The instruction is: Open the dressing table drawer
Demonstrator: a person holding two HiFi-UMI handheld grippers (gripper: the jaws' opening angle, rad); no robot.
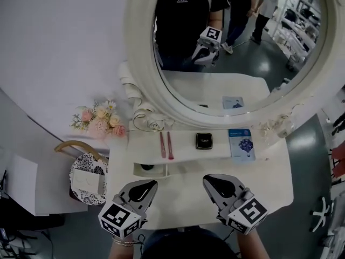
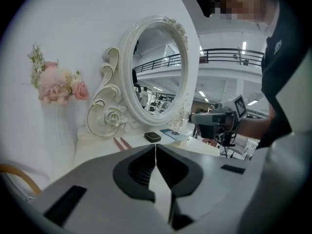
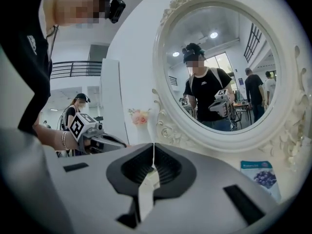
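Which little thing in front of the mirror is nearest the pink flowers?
The two pink sticks, at the row's left end. The black case sits mid-row; the blue booklet lies farthest from the flowers.

Could read no text with certainty. Noticed white print on the black shirt (image 1: 183, 0) in the mirror (image 1: 148, 80), and on the blue booklet (image 1: 241, 143) and black case (image 1: 204, 141) on the tabletop (image 1: 269, 177), all too small to read.

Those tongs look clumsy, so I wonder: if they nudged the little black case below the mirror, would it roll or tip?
The black case looks flat and squarish, so it would probably slide rather than roll or tip. Its hard-looking shell should keep shape when pinched. The smooth white shelf may let it skid.
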